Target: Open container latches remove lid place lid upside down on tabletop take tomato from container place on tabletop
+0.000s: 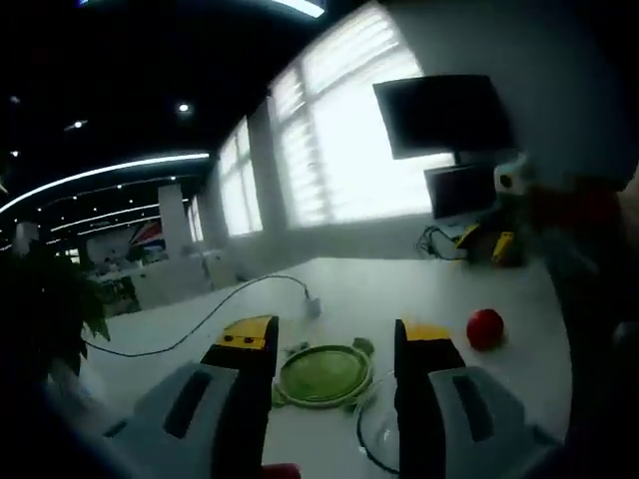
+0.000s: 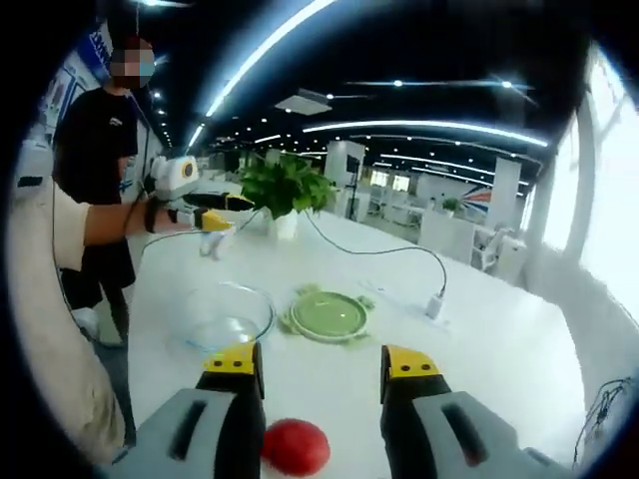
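Observation:
A green round lid [image 1: 324, 371] with its latches sticking out lies flat on the white table [image 1: 399, 289], just past my left gripper [image 1: 336, 334], which hangs open above it. The clear glass container [image 1: 371, 439] stands beside the lid, by the right jaw. A red tomato [image 1: 485, 327] rests on the table to the right. In the right gripper view the tomato [image 2: 295, 446] lies low between the jaws of my right gripper [image 2: 321, 361], which is open and does not touch it. Beyond are the lid [image 2: 329, 316] and the container [image 2: 230, 314]. The left gripper [image 2: 215, 222] shows at far left.
A black cable with a white plug [image 2: 434, 304] runs across the table behind the lid. A potted plant [image 2: 285, 185] stands at the far end. A person in black [image 2: 100, 130] stands at the left. Monitors [image 1: 439, 115] sit by the windows.

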